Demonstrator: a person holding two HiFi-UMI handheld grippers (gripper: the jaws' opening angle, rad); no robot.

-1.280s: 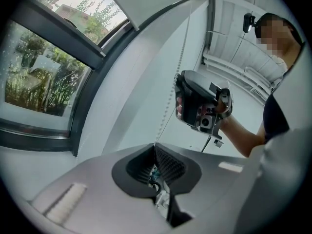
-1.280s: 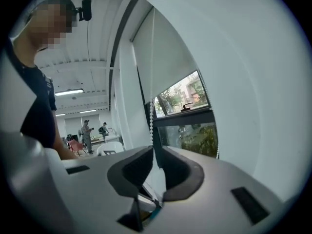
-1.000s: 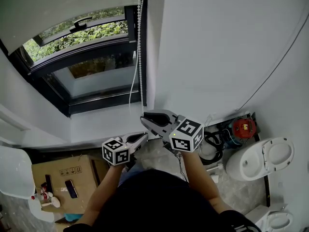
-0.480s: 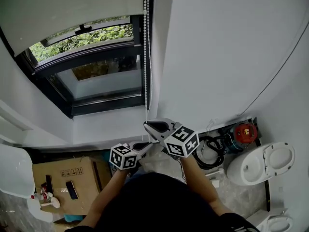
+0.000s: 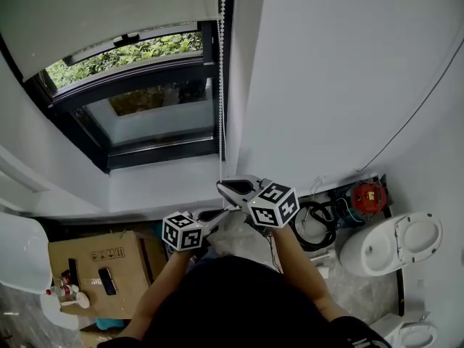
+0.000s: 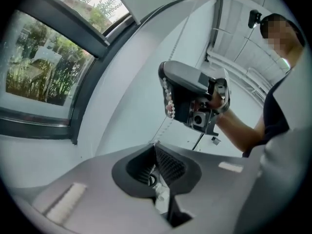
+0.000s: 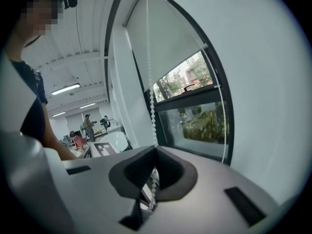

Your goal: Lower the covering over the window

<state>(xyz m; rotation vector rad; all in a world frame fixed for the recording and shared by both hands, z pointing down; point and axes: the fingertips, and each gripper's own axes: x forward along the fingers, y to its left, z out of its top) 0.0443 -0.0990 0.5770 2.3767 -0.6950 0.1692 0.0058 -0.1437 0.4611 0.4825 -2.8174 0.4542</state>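
At the right edge of the window [image 5: 159, 114], the bead chain [image 5: 221, 85] is hanging straight down along the dark frame, and that is the line I am working along. Its long axis is running vertically, from the blind [image 5: 109, 13] above down to my two tools, so from either tool the covering is lying directly up the chain.

I am holding the right gripper [image 5: 223, 187] higher of the two, which makes it the nearer one to the blind. Its jaws are pressed together on the chain, and in the right gripper view the beads are passing right through the pads. The left gripper [image 5: 214, 214] is sitting just beneath it with its jaws also squeezed together. In the left gripper view a strand is leading from the right tool straight to their tips, so I am judging that it is pinching the same chain lower down.

The blind is covering only the top of the window, and the glass and the greenery below its hem are showing uncovered, so I am reckoning most of the lowering is yet to do. A second strand is hanging just beside the one I am pinching. I am judging that any pull needs to go straight down the chain's length, not sideways toward the glass.
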